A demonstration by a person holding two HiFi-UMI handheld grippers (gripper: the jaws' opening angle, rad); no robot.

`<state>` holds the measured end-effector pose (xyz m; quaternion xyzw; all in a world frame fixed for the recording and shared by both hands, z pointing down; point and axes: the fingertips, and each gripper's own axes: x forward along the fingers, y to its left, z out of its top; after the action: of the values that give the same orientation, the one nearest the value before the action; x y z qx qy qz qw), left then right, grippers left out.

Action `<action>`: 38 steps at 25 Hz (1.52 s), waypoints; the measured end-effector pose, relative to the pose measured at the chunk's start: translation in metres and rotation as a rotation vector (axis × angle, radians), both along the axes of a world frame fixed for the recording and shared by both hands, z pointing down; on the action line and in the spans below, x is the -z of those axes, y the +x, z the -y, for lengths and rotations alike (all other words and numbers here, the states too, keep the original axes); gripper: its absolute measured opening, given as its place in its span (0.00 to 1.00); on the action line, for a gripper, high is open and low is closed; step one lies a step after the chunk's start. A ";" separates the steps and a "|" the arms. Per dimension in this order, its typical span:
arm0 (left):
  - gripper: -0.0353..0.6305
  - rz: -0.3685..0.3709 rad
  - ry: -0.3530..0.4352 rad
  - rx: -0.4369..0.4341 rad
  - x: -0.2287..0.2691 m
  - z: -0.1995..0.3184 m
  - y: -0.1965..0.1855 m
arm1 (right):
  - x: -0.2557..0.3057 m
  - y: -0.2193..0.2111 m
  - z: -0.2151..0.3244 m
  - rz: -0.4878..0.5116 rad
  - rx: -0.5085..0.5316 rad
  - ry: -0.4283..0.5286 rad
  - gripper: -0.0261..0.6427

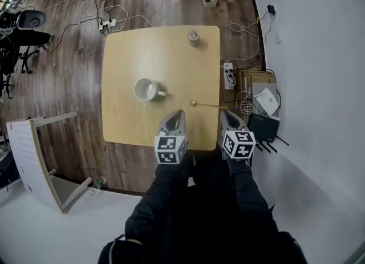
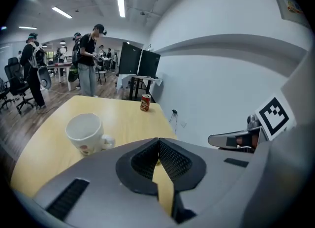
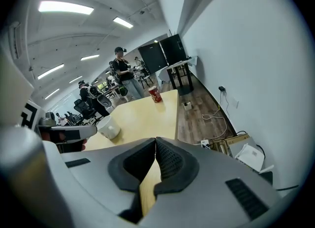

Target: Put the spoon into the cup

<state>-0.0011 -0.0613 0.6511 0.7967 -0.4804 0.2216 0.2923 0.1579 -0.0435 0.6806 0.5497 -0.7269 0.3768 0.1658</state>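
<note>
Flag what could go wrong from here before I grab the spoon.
The spoon lies thin and flat, handle by the table edge; a bad pinch could knock it onto the cables below.
The right tongs and left tongs are both shut; they must open before reaching down.
The cup stands loose and could tip.
</note>
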 end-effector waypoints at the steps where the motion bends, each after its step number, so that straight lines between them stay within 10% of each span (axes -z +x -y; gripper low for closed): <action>1: 0.10 0.004 -0.008 -0.009 -0.008 0.002 0.002 | -0.008 0.003 0.001 -0.002 -0.012 -0.010 0.07; 22: 0.10 0.055 -0.079 -0.032 -0.081 0.044 0.030 | -0.093 0.049 0.005 0.034 -0.203 -0.108 0.09; 38: 0.10 0.047 -0.098 -0.027 -0.092 0.045 0.026 | -0.131 0.042 0.001 0.407 -0.367 -0.171 0.33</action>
<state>0.0253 -0.1067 0.7428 0.7822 -0.4652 0.2675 0.3165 0.2000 -0.0448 0.8114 0.5691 -0.5992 0.5630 -0.0085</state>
